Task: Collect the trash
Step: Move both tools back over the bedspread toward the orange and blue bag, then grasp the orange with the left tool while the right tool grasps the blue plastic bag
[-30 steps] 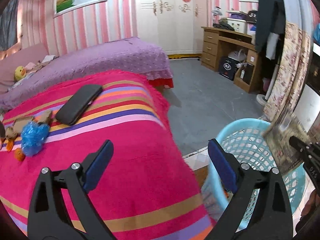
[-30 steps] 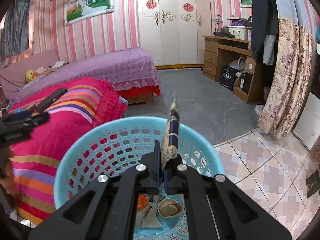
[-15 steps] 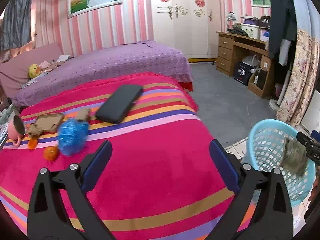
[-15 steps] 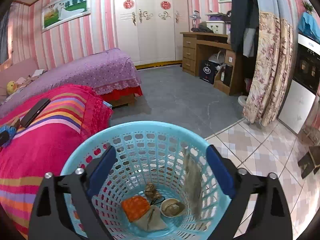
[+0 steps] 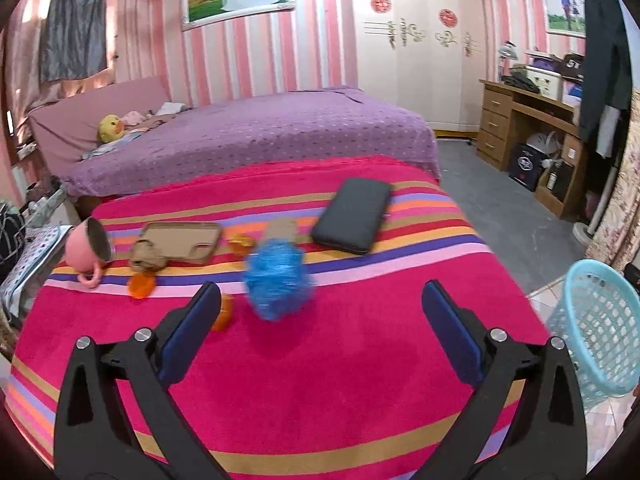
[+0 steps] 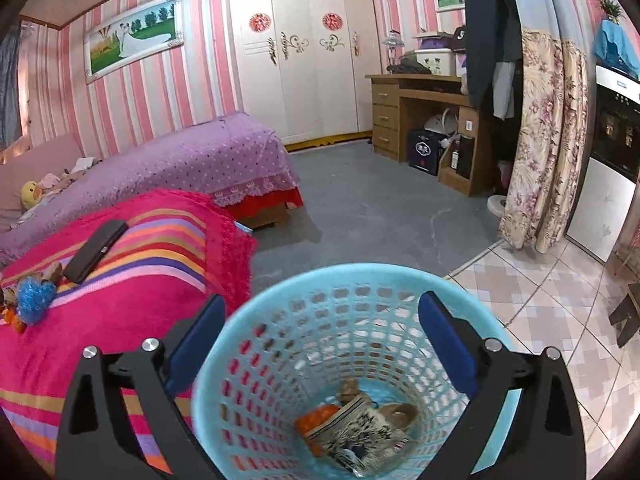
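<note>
Both claws are spread wide and empty, right gripper [image 6: 320, 340] over the basket [image 6: 280, 304], left gripper [image 5: 320, 312] facing the blue wad [image 5: 276, 282] on the blanket [image 5: 340, 380], and honestly it could snag the fuzzy fabric or squish the wad away.

The right tongs [image 6: 322, 340] gape over the blue basket [image 6: 248, 360], wrappers [image 6: 356, 428] lying inside.
</note>
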Motion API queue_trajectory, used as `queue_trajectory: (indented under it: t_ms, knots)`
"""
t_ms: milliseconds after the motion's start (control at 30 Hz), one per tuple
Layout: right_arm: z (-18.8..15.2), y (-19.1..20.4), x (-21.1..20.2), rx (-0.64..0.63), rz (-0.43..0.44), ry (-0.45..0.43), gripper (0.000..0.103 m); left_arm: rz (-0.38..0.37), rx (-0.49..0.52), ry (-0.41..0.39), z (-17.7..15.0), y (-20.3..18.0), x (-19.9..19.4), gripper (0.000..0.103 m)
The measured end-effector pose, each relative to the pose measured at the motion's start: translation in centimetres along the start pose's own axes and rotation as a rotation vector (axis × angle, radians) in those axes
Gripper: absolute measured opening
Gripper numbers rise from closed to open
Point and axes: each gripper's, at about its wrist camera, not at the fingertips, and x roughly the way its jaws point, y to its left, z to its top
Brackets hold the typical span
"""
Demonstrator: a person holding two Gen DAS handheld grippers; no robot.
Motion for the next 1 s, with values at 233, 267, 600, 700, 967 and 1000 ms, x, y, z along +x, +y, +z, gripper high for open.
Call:
queue_trajectory:
  t_ms: [233, 267, 600, 700, 967, 1000]
  knots:
    - [0.0, 4.9, -0.5, -0.046, 0.046, -0.025, 0.095, 0.054, -0.027, 0.018, -0.4, 5.0, 1.5, 0.097]
    - [-0.1, 5.9, -0.5, -0.054, 0.054, -0.028, 0.095, 0.064, -0.027, 0.022, -0.5, 5.6, 1.8, 0.097]
    - [-1.0, 13.8, 0.1, -0.152, 0.109, -0.018, 0.095, 0.091, -0.055, 0.158, -2.7, 10.9, 6.5, 0.097]
    - [-1.2, 15.2, 0.3, -0.169, 0.115, -0.013, 0.095, 0.068, -0.071, 0.219, -3.1, 11.4, 8.3, 0.091]
    - [-1.6, 19.4, 0.9, -0.204, 0.152, 0.009, 0.095, -0.032, -0.051, 0.282, -2.6, 10.0, 10.9, 0.047]
    - [-1.6, 19.8, 1.0, -0.21, 0.157, 0.01, 0.095, -0.038, -0.037, 0.273, -2.6, 9.7, 10.7, 0.039]
